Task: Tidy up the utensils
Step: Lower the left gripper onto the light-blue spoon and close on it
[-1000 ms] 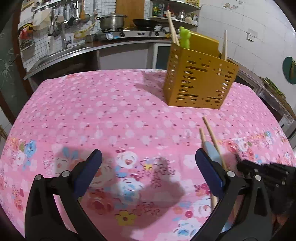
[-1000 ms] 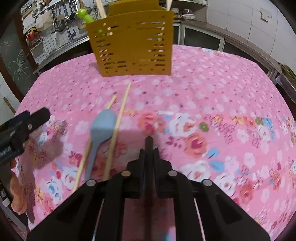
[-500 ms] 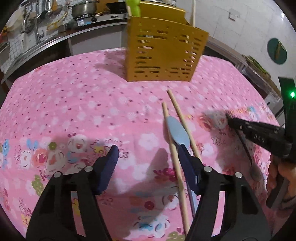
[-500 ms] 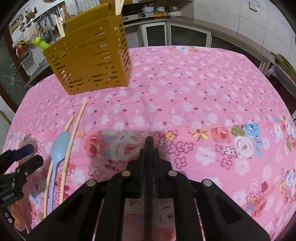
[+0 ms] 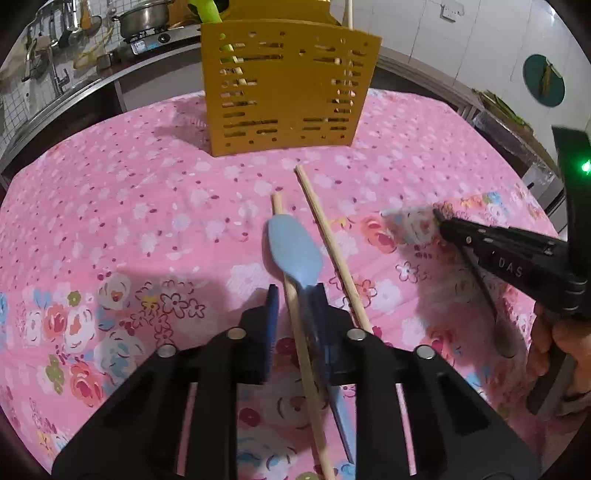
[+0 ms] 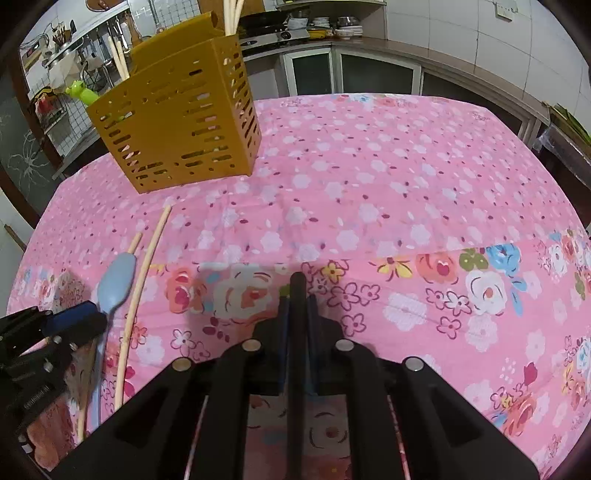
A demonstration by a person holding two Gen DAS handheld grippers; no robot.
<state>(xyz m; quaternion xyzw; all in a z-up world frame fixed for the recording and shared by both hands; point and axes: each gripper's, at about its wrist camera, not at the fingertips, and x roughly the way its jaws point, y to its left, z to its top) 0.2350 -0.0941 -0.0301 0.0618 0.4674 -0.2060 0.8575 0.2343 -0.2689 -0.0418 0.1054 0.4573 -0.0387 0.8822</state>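
Yellow slotted caddy (image 5: 288, 88) holds chopsticks (image 6: 231, 16), green-handled utensil (image 6: 82, 93).

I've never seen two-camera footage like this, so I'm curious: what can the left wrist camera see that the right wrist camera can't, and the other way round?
Only the left view shows a steel pot on the stove and a round green object on the wall. Only the right view shows stacked dishes on the far counter and the dark utensil handle clamped in the right gripper. Both show the yellow utensil holder, blue spoon, two loose chopsticks and pink floral tablecloth.
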